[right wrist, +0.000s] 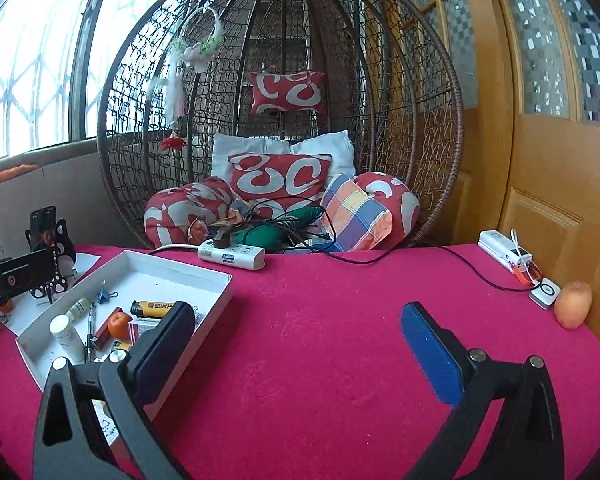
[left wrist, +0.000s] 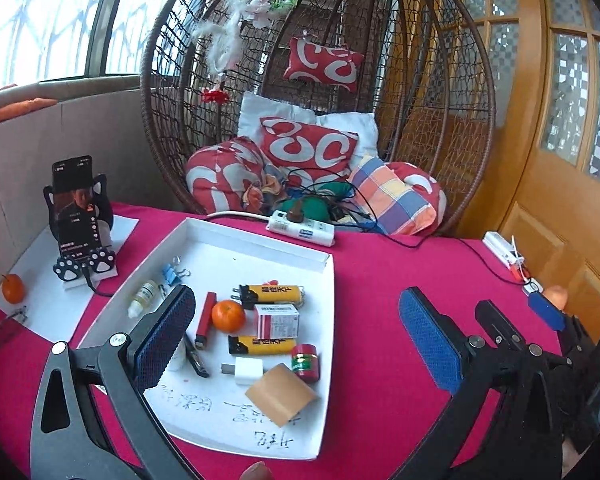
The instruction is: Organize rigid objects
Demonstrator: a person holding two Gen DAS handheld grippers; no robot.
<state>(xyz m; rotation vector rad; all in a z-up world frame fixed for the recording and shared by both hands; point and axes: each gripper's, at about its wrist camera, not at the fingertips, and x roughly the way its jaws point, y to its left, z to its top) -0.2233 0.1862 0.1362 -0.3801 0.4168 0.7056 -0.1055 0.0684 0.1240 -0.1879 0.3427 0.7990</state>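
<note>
both my tools gape empty, left tool (left wrist: pixel 296 336) over the white tray (left wrist: pixel 328 276), so i should drop straight onto the orange (left wrist: pixel 228 315), clearing the lighter (left wrist: pixel 205 320).

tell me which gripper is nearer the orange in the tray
Left. The left gripper hovers open over the tray, straddling the orange; the right gripper sits over bare cloth beside the tray.

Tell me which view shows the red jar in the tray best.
Left wrist: the red jar stands unobstructed near the tray's right rim. In the right wrist view, the left finger apparently hides it.
</note>
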